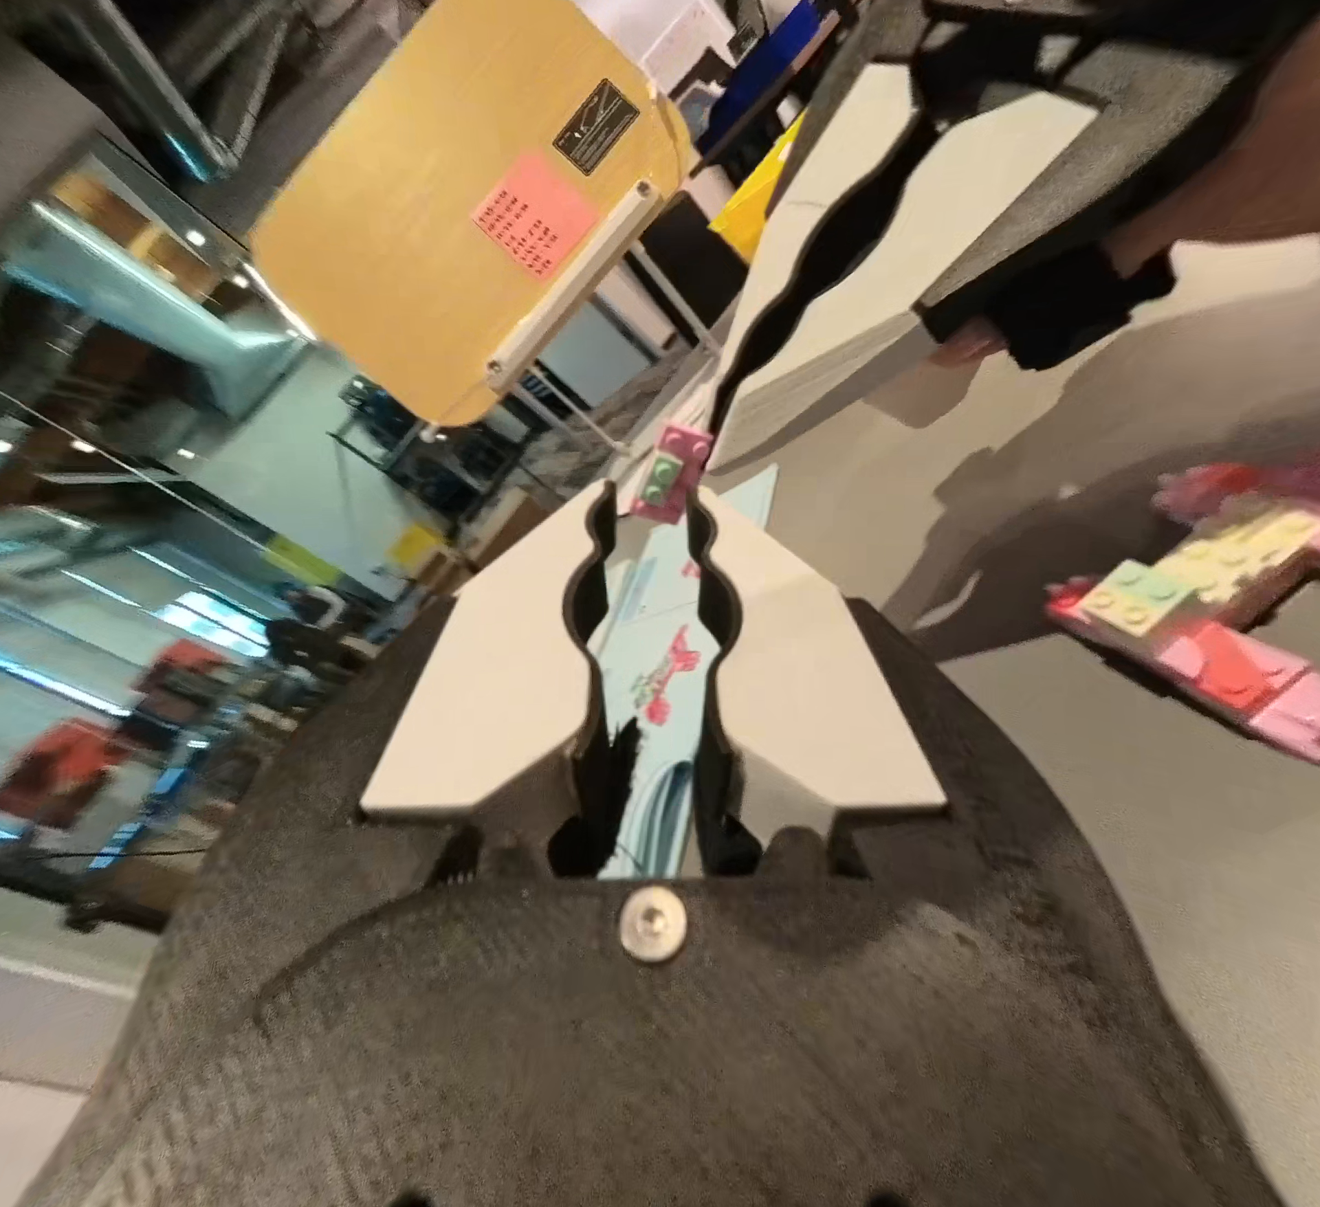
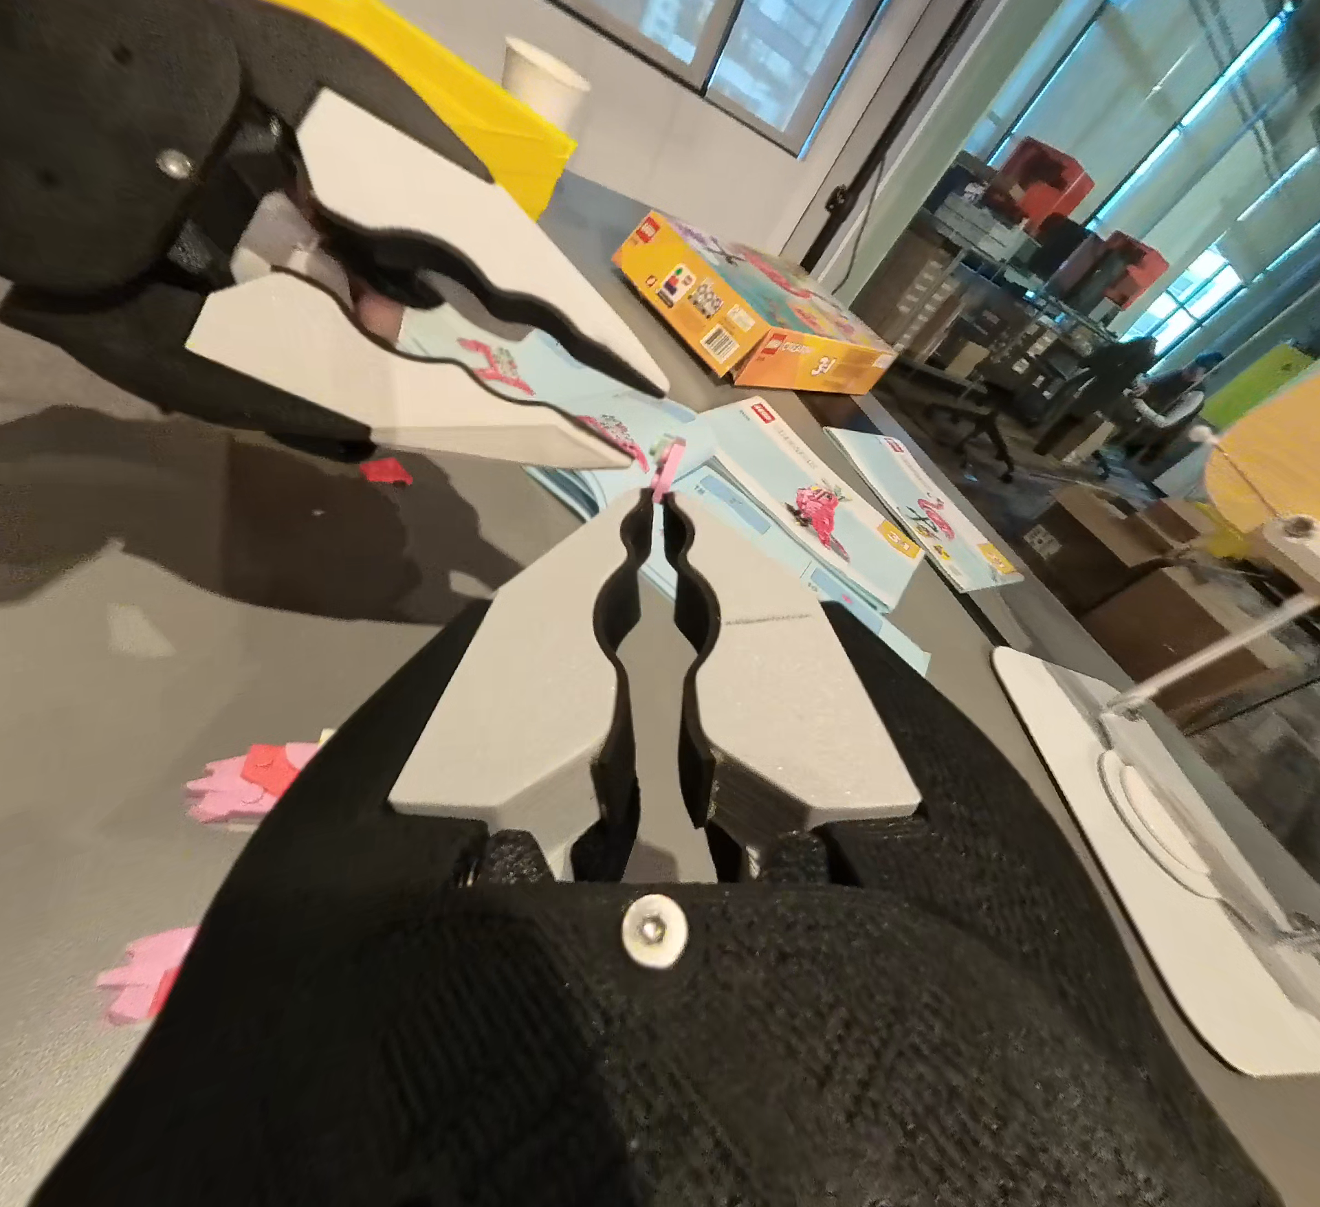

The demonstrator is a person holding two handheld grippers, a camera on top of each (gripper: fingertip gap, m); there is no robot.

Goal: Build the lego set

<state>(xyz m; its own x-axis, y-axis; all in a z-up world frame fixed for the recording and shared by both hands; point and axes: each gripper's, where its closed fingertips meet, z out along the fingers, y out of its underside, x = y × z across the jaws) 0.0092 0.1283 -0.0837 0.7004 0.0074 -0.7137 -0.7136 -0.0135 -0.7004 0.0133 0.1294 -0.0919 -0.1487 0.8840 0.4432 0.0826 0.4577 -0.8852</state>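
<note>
1. Right tool [image 2: 656, 500]: fingers closed on the lower edge of a small pink brick [image 2: 668, 460] with green studs. The brick is held in the air above the desk [image 2: 214, 637].
2. Left tool [image 1: 651, 498]: fingers parted. One fingertip lies against the brick or just beside it; the other stands clear of it. From the left wrist view, the brick sits at the mouth of the gap.
3. Booklets [image 2: 807, 508]: lying flat on the desk directly below and beyond the brick.
4. Box [image 2: 750, 308]: orange, on the desk beyond the brick, past the booklets.
5. Partial build [image 1: 1178, 594]: pink, red and pale plates on the desk, well apart from the brick, on the right tool's side.
6. Yellow bin [image 2: 464, 94] and white cup [image 2: 543, 80]: far beyond the brick, behind the left tool.
</note>
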